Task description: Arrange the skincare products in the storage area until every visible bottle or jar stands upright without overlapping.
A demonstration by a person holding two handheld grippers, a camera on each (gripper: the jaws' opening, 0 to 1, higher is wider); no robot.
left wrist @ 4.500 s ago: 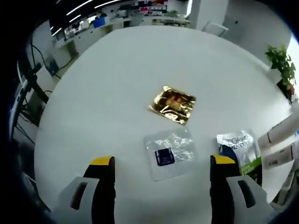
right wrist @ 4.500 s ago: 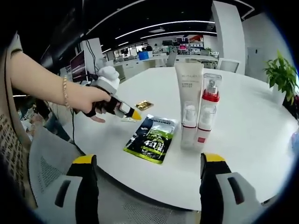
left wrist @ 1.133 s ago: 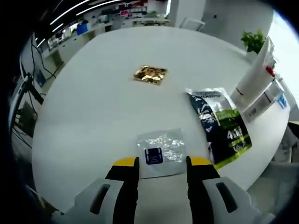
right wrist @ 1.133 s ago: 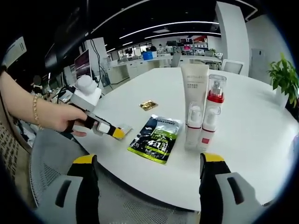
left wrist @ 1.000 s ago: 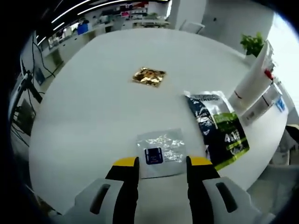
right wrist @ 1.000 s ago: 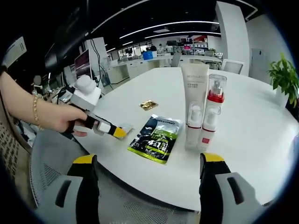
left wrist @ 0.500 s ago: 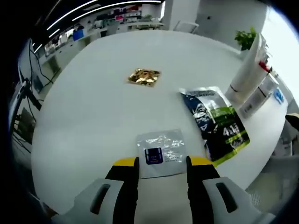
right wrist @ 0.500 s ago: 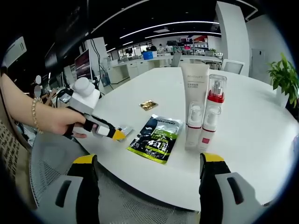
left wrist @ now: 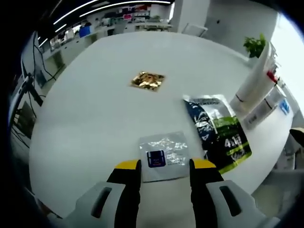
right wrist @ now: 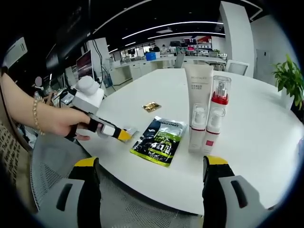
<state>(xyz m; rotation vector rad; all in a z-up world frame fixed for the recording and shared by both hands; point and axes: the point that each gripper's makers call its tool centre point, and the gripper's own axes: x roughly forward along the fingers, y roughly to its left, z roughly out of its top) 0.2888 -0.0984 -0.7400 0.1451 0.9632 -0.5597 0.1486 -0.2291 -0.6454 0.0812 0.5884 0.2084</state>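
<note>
My left gripper (left wrist: 166,164) is shut on the near edge of a clear sachet (left wrist: 164,151) with a dark blue square. A hand (right wrist: 61,121) holds that gripper (right wrist: 124,135) at the table's left edge in the right gripper view. A green and black pouch (left wrist: 218,135) (right wrist: 159,142) lies flat beside it. A gold sachet (left wrist: 148,80) (right wrist: 151,107) lies farther out. A tall white tube (right wrist: 198,90) (left wrist: 256,71) and a red-collared pump bottle (right wrist: 217,111) stand upright side by side. My right gripper (right wrist: 151,162) is open, short of the table edge.
The round white table (left wrist: 85,109) (right wrist: 256,142) has bare surface left of the gold sachet and right of the bottles. A grey mesh chair (right wrist: 52,156) sits under the held gripper. A potted plant (right wrist: 289,76) stands far right. Office desks fill the background.
Since 4.5 s ago my left jaws have narrowed onto the clear sachet, which now stays fixed between them while the view shifts. The right gripper has not moved.
</note>
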